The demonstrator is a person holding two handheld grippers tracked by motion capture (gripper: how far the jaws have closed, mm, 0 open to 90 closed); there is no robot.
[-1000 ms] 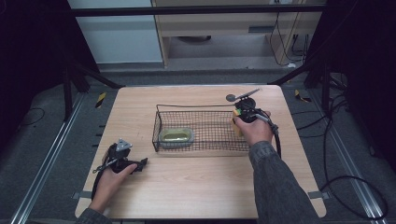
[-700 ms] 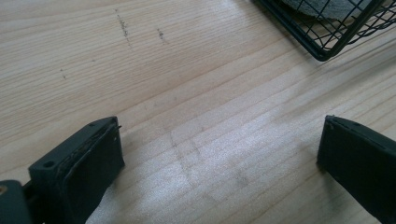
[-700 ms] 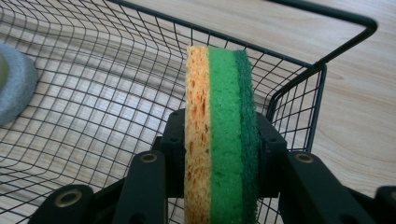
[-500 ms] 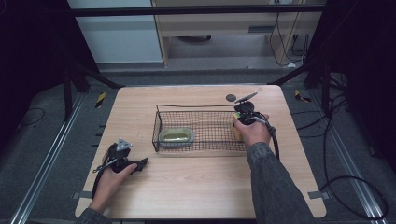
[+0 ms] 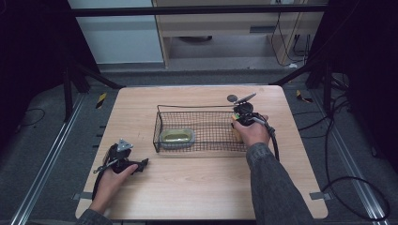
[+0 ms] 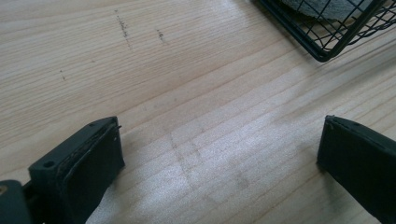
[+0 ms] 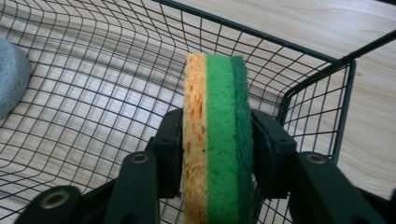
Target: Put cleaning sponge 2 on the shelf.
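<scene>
A sponge (image 7: 217,140) with yellow, light green and dark green layers stands on edge between the jaws of my right gripper (image 7: 215,121). The jaws have just been opening, but both pads still touch the sponge's sides. The gripper points down into the right end of a black wire basket (image 7: 317,70); from above, the right gripper (image 5: 239,118) is at the basket's (image 5: 202,108) right end. My left gripper (image 5: 143,162) lies low on the table at the front left, open, with bare wood between its jaws (image 6: 219,154).
A grey-green oval object (image 5: 177,136) lies in the left half of the basket, and shows as a grey rounded edge (image 7: 9,74) far left. A small dark disc (image 5: 232,98) lies on the table behind the basket. The basket's corner (image 6: 322,49) is ahead of the left gripper.
The right hand has shifted only slightly at the basket's right end, with the sponge still between the jaws. The left hand has stayed in place.
</scene>
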